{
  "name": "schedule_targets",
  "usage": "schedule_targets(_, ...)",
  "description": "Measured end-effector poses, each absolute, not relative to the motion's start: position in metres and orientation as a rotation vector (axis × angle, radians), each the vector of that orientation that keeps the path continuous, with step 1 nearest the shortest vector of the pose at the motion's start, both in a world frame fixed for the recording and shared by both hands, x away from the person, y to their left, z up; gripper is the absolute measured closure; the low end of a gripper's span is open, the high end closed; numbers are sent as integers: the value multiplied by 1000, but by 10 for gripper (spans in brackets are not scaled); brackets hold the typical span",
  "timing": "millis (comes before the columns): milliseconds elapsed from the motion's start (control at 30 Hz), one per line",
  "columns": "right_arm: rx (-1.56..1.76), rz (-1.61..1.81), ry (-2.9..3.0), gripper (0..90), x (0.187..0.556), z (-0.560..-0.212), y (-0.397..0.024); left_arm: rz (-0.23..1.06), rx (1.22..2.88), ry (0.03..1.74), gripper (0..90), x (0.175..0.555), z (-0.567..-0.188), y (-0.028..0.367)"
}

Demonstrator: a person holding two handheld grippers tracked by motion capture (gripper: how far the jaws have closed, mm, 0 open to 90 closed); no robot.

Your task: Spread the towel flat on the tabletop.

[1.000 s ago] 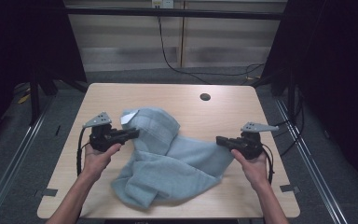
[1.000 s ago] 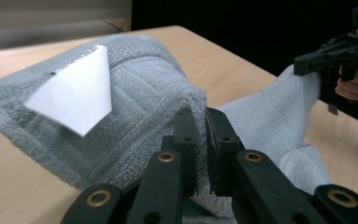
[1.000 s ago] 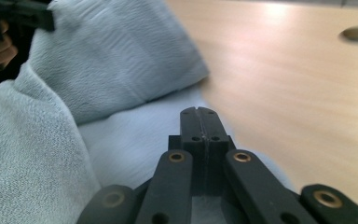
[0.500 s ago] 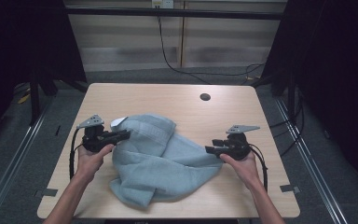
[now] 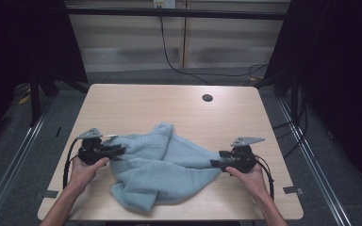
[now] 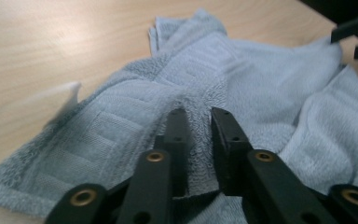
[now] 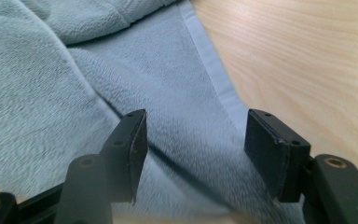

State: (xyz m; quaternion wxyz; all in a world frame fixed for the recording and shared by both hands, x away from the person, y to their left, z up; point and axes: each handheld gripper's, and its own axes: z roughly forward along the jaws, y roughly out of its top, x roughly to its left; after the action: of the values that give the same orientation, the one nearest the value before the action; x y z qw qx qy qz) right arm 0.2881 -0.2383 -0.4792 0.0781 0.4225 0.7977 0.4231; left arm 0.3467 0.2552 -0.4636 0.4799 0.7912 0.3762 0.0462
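Observation:
A light blue towel (image 5: 165, 165) lies crumpled on the wooden table (image 5: 169, 108), toward its near edge. My left gripper (image 5: 121, 150) rests at the towel's left end. In the left gripper view its jaws (image 6: 199, 116) have just been opening and stand a little apart, with a ridge of towel (image 6: 270, 79) in the gap. My right gripper (image 5: 214, 163) is at the towel's right corner. Its jaws (image 7: 196, 126) have just been opening and stand wide apart over the hemmed edge of the towel (image 7: 51, 84), gripping nothing. A white label (image 6: 65, 91) sticks out of the left end.
A round cable hole (image 5: 207, 98) sits in the far right part of the tabletop. Bare wood stretches beyond the towel to the far edge. Dark frame rails and cables surround the table. The other gripper (image 6: 354, 39) shows at the top right of the left gripper view.
Both hands have come down and toward the near edge, and the towel has settled onto the table. The right jaws have opened off the towel corner.

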Motion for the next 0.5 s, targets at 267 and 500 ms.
schedule_targets(267,1270,1217,2433,349,285,-498,-235,227,1886,969,534,366,-455,255)
schedule_targets(500,1253,1214,2385,359,292,-491,-232,180,2003,970,371,377,-484,247)
